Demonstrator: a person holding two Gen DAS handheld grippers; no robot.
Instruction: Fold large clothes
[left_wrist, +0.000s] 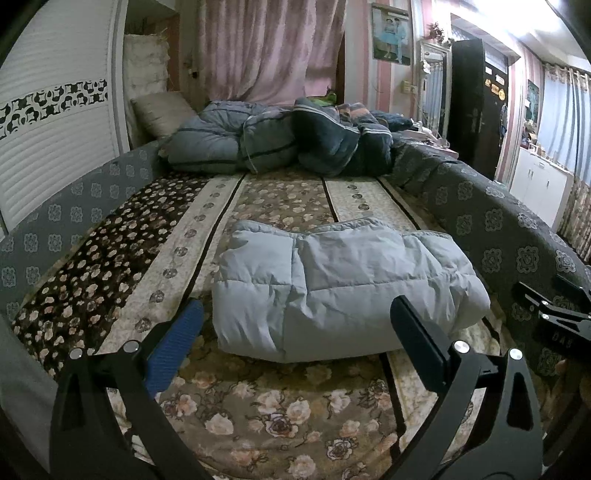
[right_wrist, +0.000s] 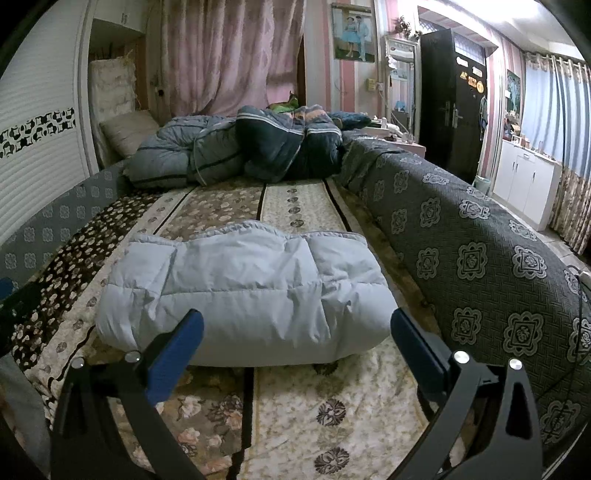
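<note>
Rumpled blue quilts heaped near pillow; pink curtain behind.

We count one folded pale-blue jacket ahead of our fingers, one crumpled quilt beyond, one pillow.

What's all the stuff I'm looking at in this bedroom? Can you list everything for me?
Padded coat: one, pale blue, folded into a bundle, middle of the bed, near end.
Quilt: one heap, grey and navy, far end of the bed.
Pillow: one, beige, far left corner.
Bed cover: one, floral brown and cream stripes, under the coat.
Grey blanket: one, patterned, draped along the bed's right side.
Curtain: pink, behind the bed.
Door: one, black, right.
Cabinet: one, white, far right.
Framed photo: one, on the wall.
Left gripper: open, empty, in front of the coat.
Right gripper: open, empty, in front of the coat.
</note>
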